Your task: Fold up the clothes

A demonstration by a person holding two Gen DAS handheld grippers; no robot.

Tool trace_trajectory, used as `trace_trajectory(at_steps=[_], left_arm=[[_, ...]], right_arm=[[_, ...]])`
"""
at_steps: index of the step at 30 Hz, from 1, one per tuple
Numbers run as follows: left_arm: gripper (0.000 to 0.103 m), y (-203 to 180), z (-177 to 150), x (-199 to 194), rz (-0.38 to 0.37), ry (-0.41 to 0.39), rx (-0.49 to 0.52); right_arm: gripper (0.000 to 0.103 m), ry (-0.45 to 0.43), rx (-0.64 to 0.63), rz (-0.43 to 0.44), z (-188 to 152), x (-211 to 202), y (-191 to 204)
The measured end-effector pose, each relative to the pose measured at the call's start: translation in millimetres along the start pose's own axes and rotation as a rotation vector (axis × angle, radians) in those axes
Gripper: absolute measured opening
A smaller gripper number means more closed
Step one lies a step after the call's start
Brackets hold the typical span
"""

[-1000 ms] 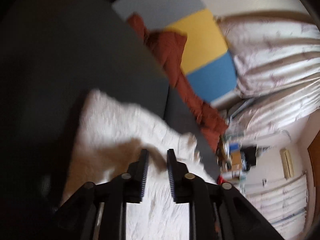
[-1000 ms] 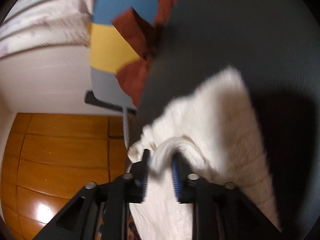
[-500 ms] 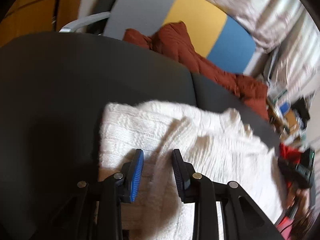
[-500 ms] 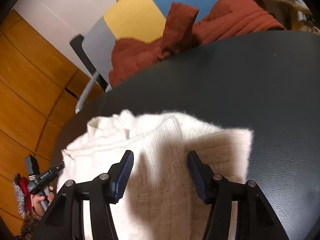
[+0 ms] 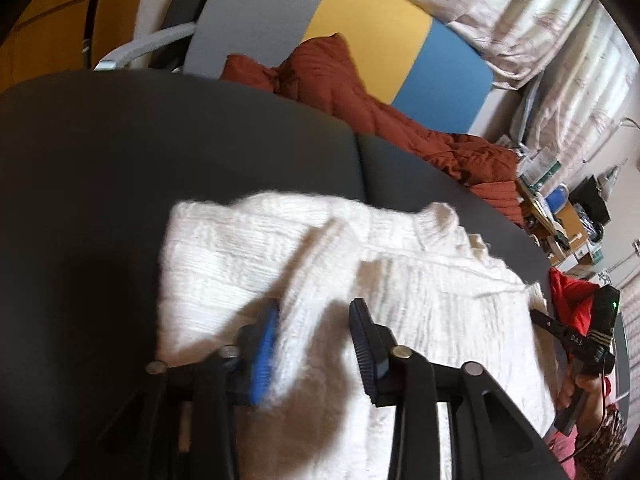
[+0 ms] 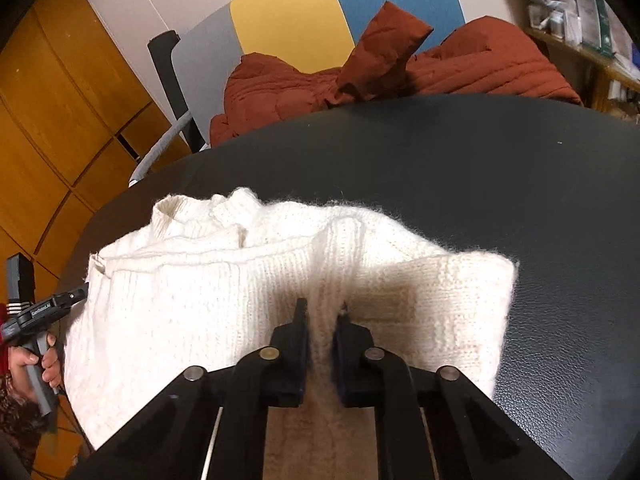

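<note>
A white knitted sweater lies partly folded on the dark round table. My left gripper hovers open just over it, and a ribbed sleeve runs diagonally up from beside its blue left pad. My right gripper is shut on a ribbed sleeve that rises in a ridge between its fingers. Each view catches the other gripper at the sweater's far side, held by a hand.
A rust-red quilted jacket is heaped on a chair with a grey, yellow and blue back just beyond the table's far edge. Wooden cabinets stand left, curtains and cluttered shelves right.
My right gripper, wide open half a second ago, has shut on the sleeve. The left gripper stays open, a little wider, and has shifted slightly over the sweater.
</note>
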State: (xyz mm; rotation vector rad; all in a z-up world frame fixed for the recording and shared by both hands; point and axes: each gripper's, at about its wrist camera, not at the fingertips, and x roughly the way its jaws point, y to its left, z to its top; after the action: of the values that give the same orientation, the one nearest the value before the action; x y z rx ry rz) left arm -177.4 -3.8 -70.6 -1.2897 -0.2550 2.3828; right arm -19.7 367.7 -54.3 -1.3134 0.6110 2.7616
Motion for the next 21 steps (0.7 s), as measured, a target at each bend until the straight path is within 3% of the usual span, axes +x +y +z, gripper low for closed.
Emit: trace_trajectory(at_steps=[2, 5, 8, 16, 21], left_arm=[[0.006, -6, 0, -4, 0.005, -0.023, 0.021], [0.006, -8, 8, -31, -0.040, -0.130, -0.023], [0.006, -8, 23, -43, -0.026, -0.191, -0.041], [0.006, 12, 14, 9, 0.082, -0.083, -0.076], [0.010, 5, 3, 17, 0.133, -0.119, -0.023]], right_arm=[[0.008, -0.009, -0.004, -0.010, 0, -4, 3], [0.008, -0.024, 0.023, -0.026, 1, -2, -2], [0.008, -0.040, 0.050, -0.042, 2, -1, -8], [0.008, -0.082, 0.122, -0.086, 6, 3, -22], [0.007, -0.112, 0.150, -0.093, 1, 6, -32]])
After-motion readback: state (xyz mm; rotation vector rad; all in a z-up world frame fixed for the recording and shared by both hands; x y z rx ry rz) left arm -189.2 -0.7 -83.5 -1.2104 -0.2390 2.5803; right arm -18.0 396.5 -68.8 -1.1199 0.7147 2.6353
